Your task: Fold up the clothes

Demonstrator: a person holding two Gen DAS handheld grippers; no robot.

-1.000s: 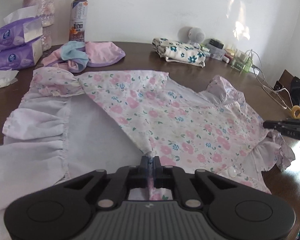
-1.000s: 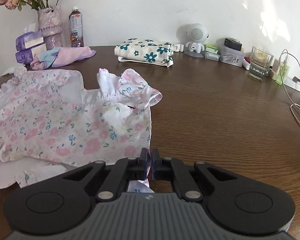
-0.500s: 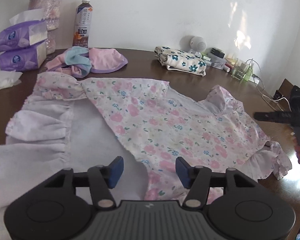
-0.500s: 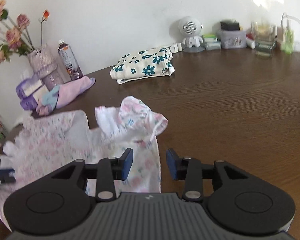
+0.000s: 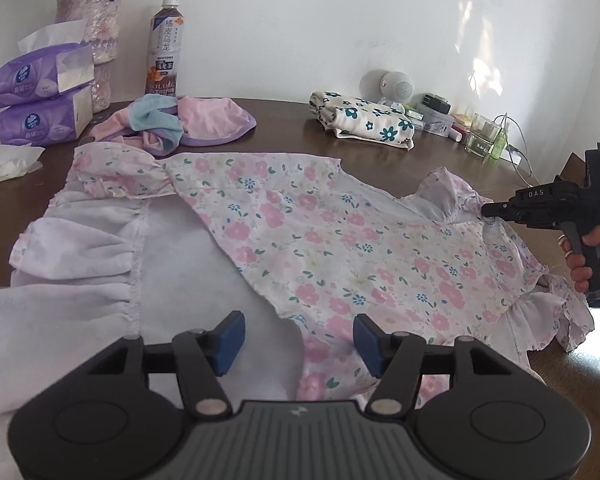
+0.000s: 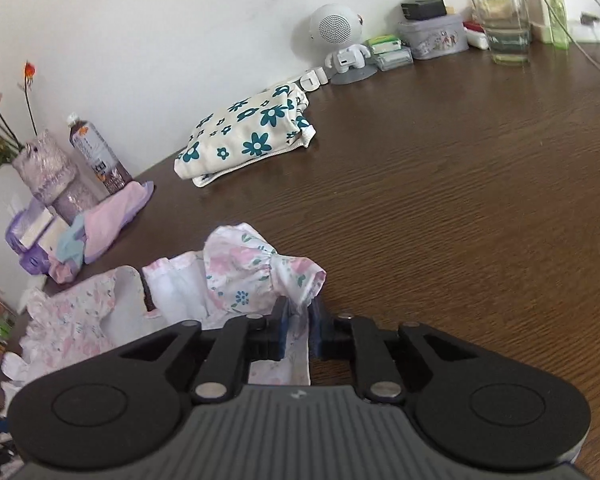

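Observation:
A pink floral dress lies spread on the brown table, one side folded over diagonally so its white lining shows. My left gripper hovers open over the dress's near edge with nothing between its blue pads. In the left wrist view my right gripper reaches in from the right, its tips at the ruffled sleeve. In the right wrist view that gripper is shut on the sleeve, with cloth pinched between the narrow jaws.
A folded cream garment with teal flowers lies at the back. A pink and blue clothes pile, tissue packs, a vase and a bottle stand back left. A glass and small items line the wall. A hand holds the right gripper.
Both grippers opened and let go of the dress's near edge. My left one stayed open and pulled back slightly. My right one moved to the ruffled sleeve and closed on it.

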